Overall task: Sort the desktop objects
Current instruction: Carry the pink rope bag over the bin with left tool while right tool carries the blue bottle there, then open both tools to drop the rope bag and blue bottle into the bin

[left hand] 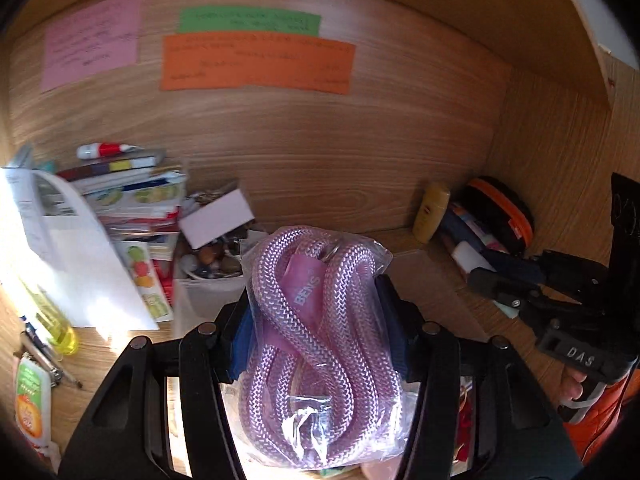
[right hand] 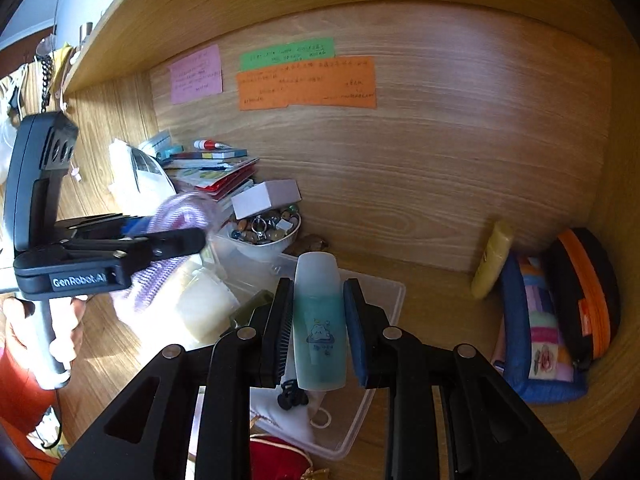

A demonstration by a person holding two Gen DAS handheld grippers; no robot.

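The right gripper [right hand: 318,320] was clamped on a teal bottle [right hand: 320,320], pads pressing both its sides. The bottle's long axis ran along the fingers, frosted cap pointing away toward the wooden back panel [right hand: 440,152], above a clear plastic bin [right hand: 384,300]. The left gripper [left hand: 320,320] was closed around a bagged coil of pink rope [left hand: 316,340], the bundle's length lying along the fingers, over the desk near a bowl of beads [left hand: 212,268] and a stack of books [left hand: 128,192].
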